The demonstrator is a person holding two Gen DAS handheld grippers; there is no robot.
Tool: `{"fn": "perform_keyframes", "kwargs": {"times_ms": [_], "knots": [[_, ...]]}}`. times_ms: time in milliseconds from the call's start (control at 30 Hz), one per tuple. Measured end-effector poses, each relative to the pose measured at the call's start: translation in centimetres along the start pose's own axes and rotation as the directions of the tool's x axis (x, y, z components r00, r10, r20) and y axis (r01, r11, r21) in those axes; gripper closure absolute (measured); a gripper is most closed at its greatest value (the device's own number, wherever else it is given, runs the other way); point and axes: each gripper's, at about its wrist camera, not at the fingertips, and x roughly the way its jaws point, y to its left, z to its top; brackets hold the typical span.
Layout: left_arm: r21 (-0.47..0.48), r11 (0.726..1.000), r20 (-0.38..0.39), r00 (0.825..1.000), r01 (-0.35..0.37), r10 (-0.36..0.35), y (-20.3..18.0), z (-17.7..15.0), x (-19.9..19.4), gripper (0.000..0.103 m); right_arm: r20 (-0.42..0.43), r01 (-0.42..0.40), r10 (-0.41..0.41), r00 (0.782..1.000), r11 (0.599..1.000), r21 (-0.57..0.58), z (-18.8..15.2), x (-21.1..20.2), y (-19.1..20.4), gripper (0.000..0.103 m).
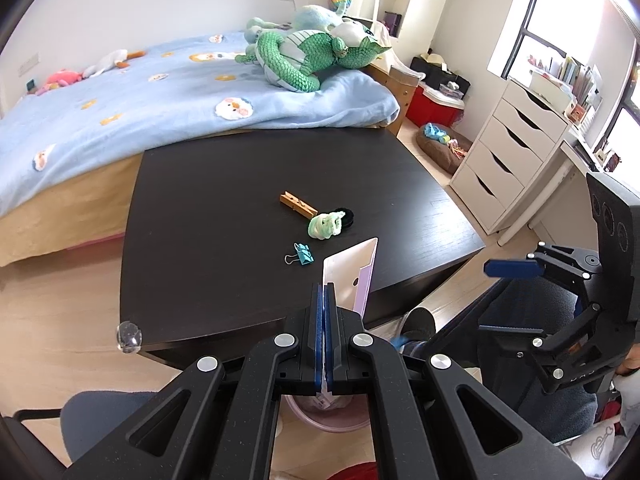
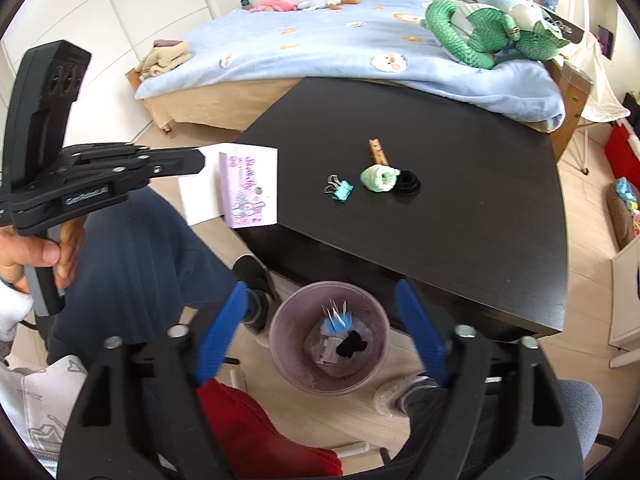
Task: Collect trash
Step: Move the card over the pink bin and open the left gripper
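1. A white and lilac paper package is pinched between the pressed-together fingers of the left gripper, and is held in the air just off the near edge of the dark table, above the floor.
2. The right gripper is held with its blue-padded fingers spread wide and nothing between them, directly above a pink waste bin.
3. The bin is seen standing on the floor beside the table's near edge, with scraps of paper and a black item inside.
4. Near the middle of the table a wooden clothespin, a green hair scrunchie and a black hair tie are clustered together, touching.
5. A teal binder clip is seen just beside them, toward the near edge.
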Motion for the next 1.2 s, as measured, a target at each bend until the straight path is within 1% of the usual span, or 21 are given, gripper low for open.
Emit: {"fn": "perform_keyframes", "kwargs": {"times_ms": [167, 367, 467, 833, 1067, 1167, 1200], "knots": [[0.016, 1.000, -0.009, 1.000, 0.006, -0.006, -0.3, -0.2, 0.3, 0.103, 0.024, 0.020, -0.020, 1.000, 0.999, 0.033, 0.2, -0.5, -0.7, 0.010], [0.036, 0.999, -0.015, 1.000, 0.016, -0.015, -0.8, -0.2, 0.4, 0.103, 0.038, 0.038, -0.041, 0.998, 0.997, 0.074, 0.3, -1.0, -1.6, 0.006], [0.055, 0.998, -0.018, 1.000, 0.019, -0.018, -1.1, -0.3, 0.4, 0.103, 0.042, 0.041, -0.044, 0.998, 0.996, 0.085, 0.4, -1.2, -1.9, 0.006], [0.119, 0.992, -0.043, 0.999, 0.037, -0.032, -2.9, -0.7, 0.9, 0.103, 0.060, 0.095, -0.104, 0.993, 0.985, 0.144, 0.0, -2.4, -3.8, 0.006], [0.134, 0.990, -0.054, 0.997, 0.053, -0.046, -3.4, -0.7, 1.2, 0.103, 0.065, 0.093, -0.105, 0.992, 0.981, 0.169, -0.3, -2.5, -4.4, 0.006], [0.137, 0.989, -0.059, 0.997, 0.061, -0.053, -3.5, -0.7, 1.3, 0.102, 0.067, 0.092, -0.105, 0.992, 0.981, 0.173, -0.3, -2.5, -4.4, 0.006], [0.137, 0.989, -0.059, 0.997, 0.065, -0.057, -3.6, -0.7, 1.3, 0.098, 0.067, 0.092, -0.105, 0.992, 0.981, 0.173, -0.3, -2.5, -4.4, 0.006]]}}
